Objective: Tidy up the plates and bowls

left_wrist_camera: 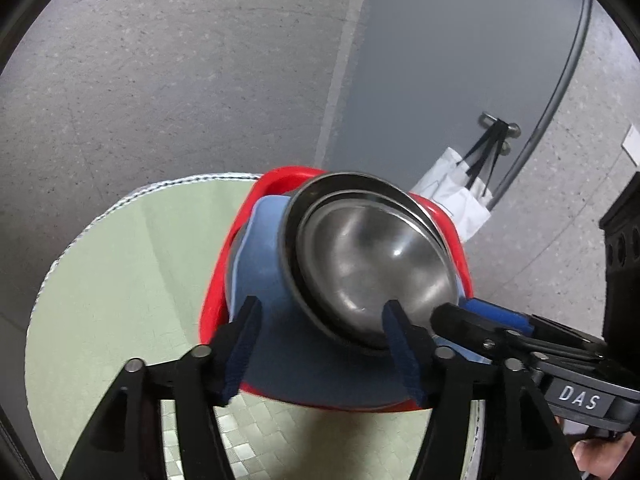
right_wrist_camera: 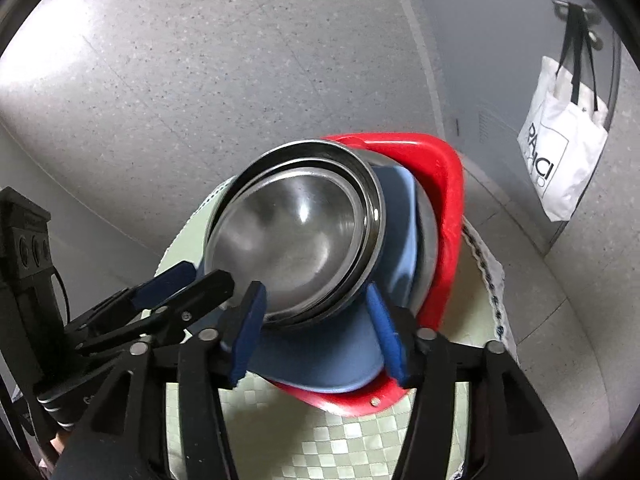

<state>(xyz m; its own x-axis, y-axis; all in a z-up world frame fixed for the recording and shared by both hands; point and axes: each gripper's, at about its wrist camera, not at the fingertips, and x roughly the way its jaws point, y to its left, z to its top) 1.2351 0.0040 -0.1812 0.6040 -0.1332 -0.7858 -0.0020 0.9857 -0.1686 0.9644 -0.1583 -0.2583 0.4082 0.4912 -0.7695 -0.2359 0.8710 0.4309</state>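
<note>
The steel bowls (left_wrist_camera: 372, 256), a smaller one nested in a larger, sit in a blue plate (left_wrist_camera: 280, 340) that lies in a red plate (left_wrist_camera: 456, 240); the whole stack rests on a pale green checked mat (left_wrist_camera: 120, 280) over a round table, towards its far side. The stack lies straight ahead of both tools, between their fingers rather than off to one side. The left gripper (left_wrist_camera: 324, 344) has its fingers apart, the near rim of the bowls and the blue plate showing between them; whether either pad touches is unclear. The right gripper (right_wrist_camera: 316, 332) is likewise spread around the same near rim, gripping nothing. The two look about equally near, converging on the same edge, so crowding seems the risk. Behind, a white tote bag (right_wrist_camera: 560, 160) hangs from a door handle
</note>
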